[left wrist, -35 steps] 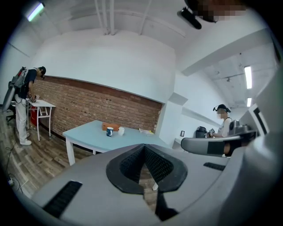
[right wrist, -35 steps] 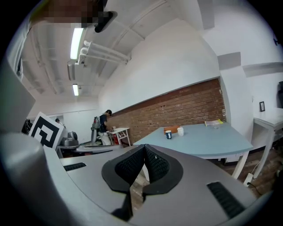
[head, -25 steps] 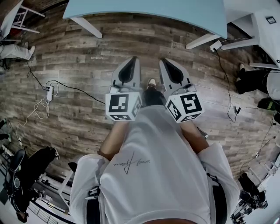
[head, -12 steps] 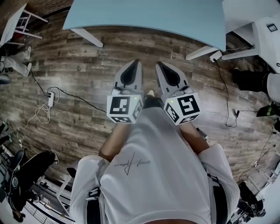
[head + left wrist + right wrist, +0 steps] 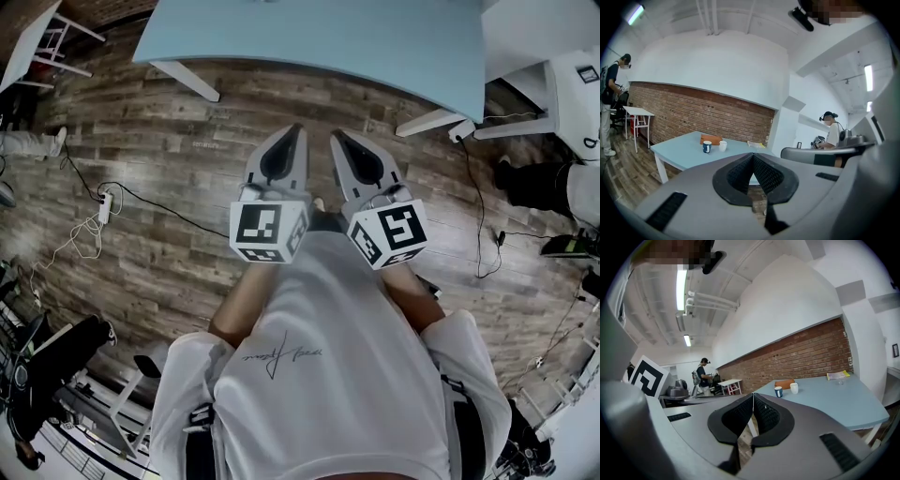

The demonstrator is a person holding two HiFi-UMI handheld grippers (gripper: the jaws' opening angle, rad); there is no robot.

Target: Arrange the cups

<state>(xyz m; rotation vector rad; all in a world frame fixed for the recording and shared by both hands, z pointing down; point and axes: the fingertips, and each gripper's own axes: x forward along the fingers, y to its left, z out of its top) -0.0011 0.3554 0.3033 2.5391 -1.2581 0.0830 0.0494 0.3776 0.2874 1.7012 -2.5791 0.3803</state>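
Observation:
A blue cup (image 5: 707, 147) and a white cup (image 5: 723, 146) stand side by side far off on the light-blue table (image 5: 679, 154). The right gripper view shows the same blue cup (image 5: 778, 391) and white cup (image 5: 794, 388). Both grippers are held level above the wooden floor, short of the table's near edge (image 5: 309, 66). My left gripper (image 5: 296, 127) is shut with its pads touching and nothing between them. My right gripper (image 5: 334, 134) is shut and empty too. The cups are out of sight in the head view.
A brown flat board (image 5: 710, 139) lies behind the cups, and papers (image 5: 838, 375) lie farther along the table. Other people stand at a small white table (image 5: 637, 112) on the left and by the right wall. Cables and a power strip (image 5: 106, 199) lie on the floor.
Both grippers and the person have moved forward toward the table; its edge takes up more of the head view now. The jaws stayed shut.

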